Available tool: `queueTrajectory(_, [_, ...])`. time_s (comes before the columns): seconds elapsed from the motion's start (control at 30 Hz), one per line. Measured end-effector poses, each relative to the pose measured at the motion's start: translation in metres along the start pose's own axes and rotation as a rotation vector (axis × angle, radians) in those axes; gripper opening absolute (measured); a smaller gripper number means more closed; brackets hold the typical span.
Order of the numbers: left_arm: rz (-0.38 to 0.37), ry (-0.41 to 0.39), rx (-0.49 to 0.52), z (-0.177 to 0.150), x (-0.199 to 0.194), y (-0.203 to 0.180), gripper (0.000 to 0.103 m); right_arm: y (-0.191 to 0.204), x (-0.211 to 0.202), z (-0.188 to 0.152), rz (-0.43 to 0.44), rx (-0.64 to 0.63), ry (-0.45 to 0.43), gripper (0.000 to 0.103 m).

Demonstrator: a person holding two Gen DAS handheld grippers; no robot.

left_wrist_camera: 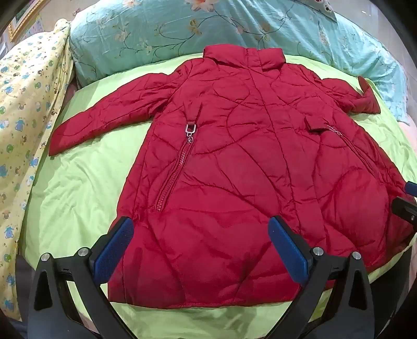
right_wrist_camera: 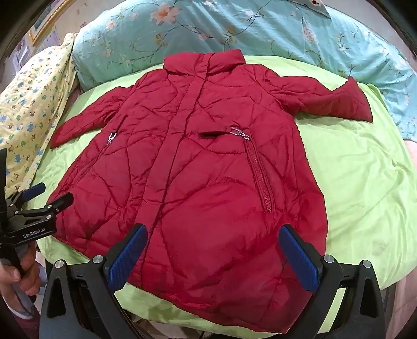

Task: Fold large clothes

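Note:
A red quilted jacket (left_wrist_camera: 234, 161) (right_wrist_camera: 198, 167) lies flat and front up on the light green sheet (left_wrist_camera: 78, 187) (right_wrist_camera: 351, 182). Its collar points to the far side and both sleeves are spread outward. My left gripper (left_wrist_camera: 200, 229) hovers open above the hem's left part, with nothing between its blue pads. My right gripper (right_wrist_camera: 213, 237) hovers open above the hem's right part, also with nothing in it. In the right wrist view the left gripper (right_wrist_camera: 49, 193) shows at the left edge, held by a hand (right_wrist_camera: 18, 271). The right gripper's tip (left_wrist_camera: 409, 200) peeks in at the right edge of the left wrist view.
A teal floral quilt (left_wrist_camera: 208, 28) (right_wrist_camera: 234, 31) lies bunched along the far side of the bed. A yellow patterned blanket (left_wrist_camera: 28, 125) (right_wrist_camera: 28, 104) lies along the left. A framed picture (left_wrist_camera: 23, 18) hangs on the wall at the far left.

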State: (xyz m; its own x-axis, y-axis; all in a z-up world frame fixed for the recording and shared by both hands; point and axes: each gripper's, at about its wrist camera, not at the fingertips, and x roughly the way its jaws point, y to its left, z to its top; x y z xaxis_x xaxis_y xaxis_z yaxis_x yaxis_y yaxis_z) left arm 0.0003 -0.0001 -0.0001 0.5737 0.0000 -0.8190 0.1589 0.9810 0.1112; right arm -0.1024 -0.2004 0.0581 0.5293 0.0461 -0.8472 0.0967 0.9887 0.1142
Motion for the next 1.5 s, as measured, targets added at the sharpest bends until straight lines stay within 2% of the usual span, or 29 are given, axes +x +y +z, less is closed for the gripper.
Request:
queueTrajectory(0.2, [0.013, -0.006, 0.023, 0.005, 0.001, 0.003, 0.103, -0.005, -0.007, -0.003, 0.035, 0.009, 0.002, 0.101])
queueTrajectory(0.43, [-0.027, 0.013, -0.011, 0.011, 0.003, -0.002, 0.103, -0.001, 0.001, 0.008, 0.057, 0.008, 0.030, 0.101])
queueTrajectory(0.6, [-0.035, 0.024, 0.007, 0.017, 0.004, -0.008, 0.103, -0.002, 0.006, 0.008, 0.060, 0.009, 0.053, 0.101])
queueTrajectory(0.7, [-0.070, 0.029, 0.004, 0.021, 0.002, -0.011, 0.103, -0.004, 0.008, 0.010, 0.057, 0.018, 0.096, 0.101])
queueTrajectory(0.97, [-0.095, 0.019, 0.022, 0.026, 0.002, -0.019, 0.103, -0.001, 0.012, 0.014, 0.066, 0.011, 0.109, 0.101])
queueTrajectory(1.1, [-0.076, 0.045, 0.037, 0.028, 0.006, -0.018, 0.103, 0.000, 0.014, 0.015, 0.067, 0.009, 0.117, 0.101])
queueTrajectory(1.5, [-0.054, 0.031, 0.040, 0.036, 0.007, -0.014, 0.103, -0.003, 0.016, 0.021, 0.067, 0.026, 0.100, 0.101])
